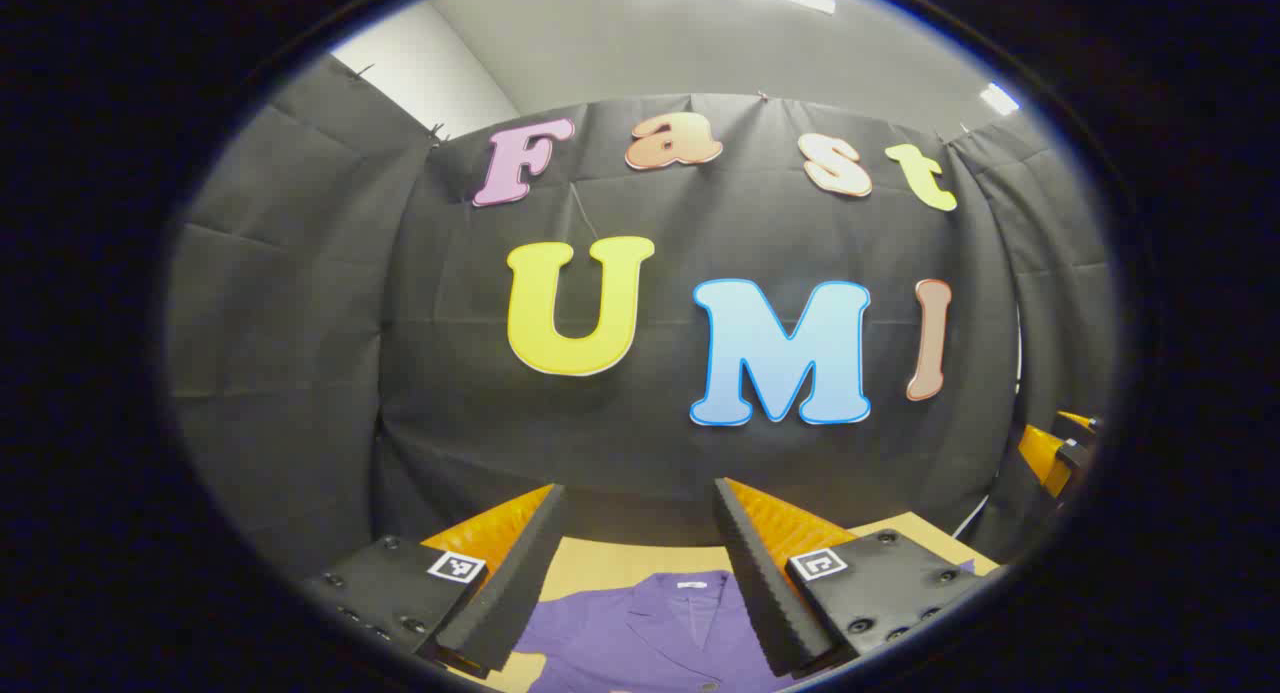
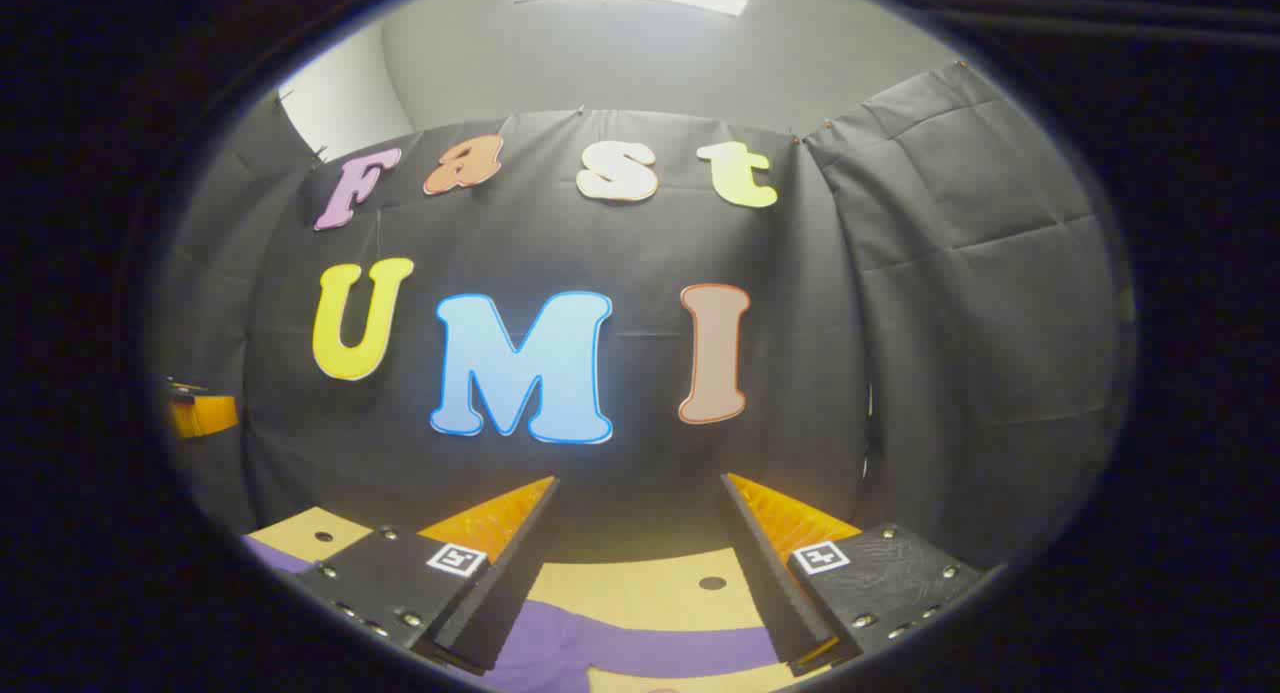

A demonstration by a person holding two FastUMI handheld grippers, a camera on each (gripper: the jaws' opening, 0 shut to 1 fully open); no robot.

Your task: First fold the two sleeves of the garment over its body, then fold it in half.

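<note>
A: Left gripper view. Left tool (image 1: 640, 563) held high and level, fingers spread wide, nothing between them. Aimed more at the booth wall than at the work below.

B: And the garment?

A: Purple garment (image 1: 660, 633) flat on the tan counter (image 1: 610, 561), directly beneath the gap between the fingers. Collar and neck label toward the far edge, a button visible near the bottom of the frame. Collar lined up almost on the tool's centre line, likely a start pose above the shirt's middle. Not touching cloth.

B: Anything off to the side?

A: Part of the other tool (image 1: 1060, 448) at the far right edge, well apart, roughly the same height.

B: Right gripper view next.

A: Right tool (image 2: 640, 563) likewise raised, fingers spread, empty. Below it a purple band (image 2: 640, 648) stretched across the counter (image 2: 650, 593), probably a sleeve laid out sideways from the body; cannot confirm which part. A small dark hole (image 2: 712, 582) in the counter top just beyond it. More purple at the lower left edge (image 2: 265, 551). A piece of the left tool (image 2: 200, 413) at the left edge.

B: Stage of the task?

A: Judged as the very start: sleeves apparently still out, no fold seen. Open fingers suited to dropping onto a cuff. Next move likely a descent to the sleeve. Risk: pinching both layers or dragging the body off square.
</note>
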